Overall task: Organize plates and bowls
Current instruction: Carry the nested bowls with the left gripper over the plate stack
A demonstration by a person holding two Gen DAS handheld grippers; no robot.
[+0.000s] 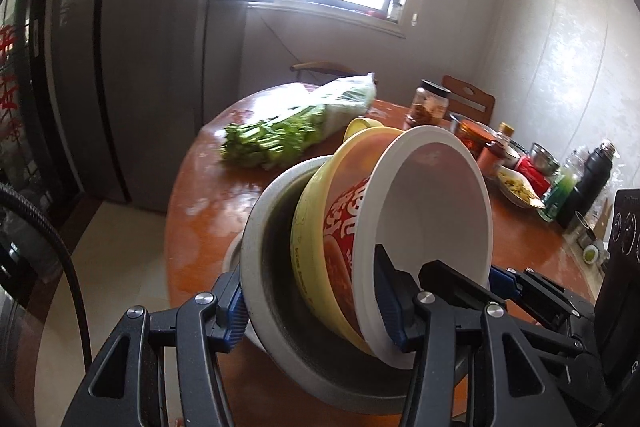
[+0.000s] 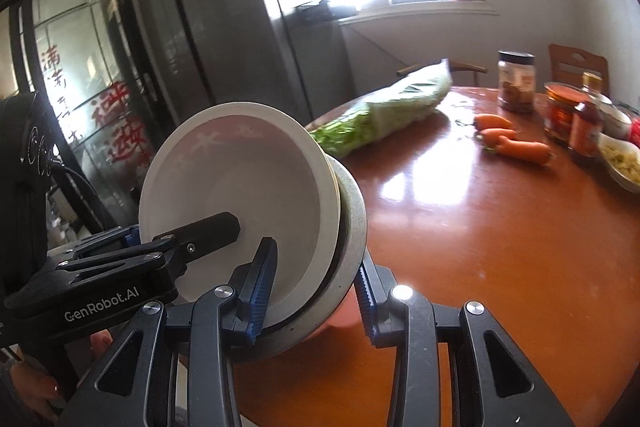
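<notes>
Both grippers hold one nested stack of bowls above the round wooden table (image 2: 500,235), tipped steeply so the openings face sideways. The left gripper (image 1: 316,307) angles downward from one side, its jaws pinched across the whole stack: one blue pad sits against the outside of the speckled grey bowl (image 1: 272,291), the other inside the white noodle bowl (image 1: 436,203). Between those two sits a yellow bowl (image 1: 316,223), wedged in at a slant.

The right gripper (image 2: 316,291) comes in from the opposite side, also pointing down. Its jaws clamp the stack's rim, with one pad inside the white bowl and the other behind the grey bowl's outer wall. The two grippers' fingers nearly meet inside the white bowl.

Farther along the table lie a bag of greens (image 2: 384,111), some carrots (image 2: 512,143) and a dark-lidded jar (image 2: 516,83), all well apart from the stack.
</notes>
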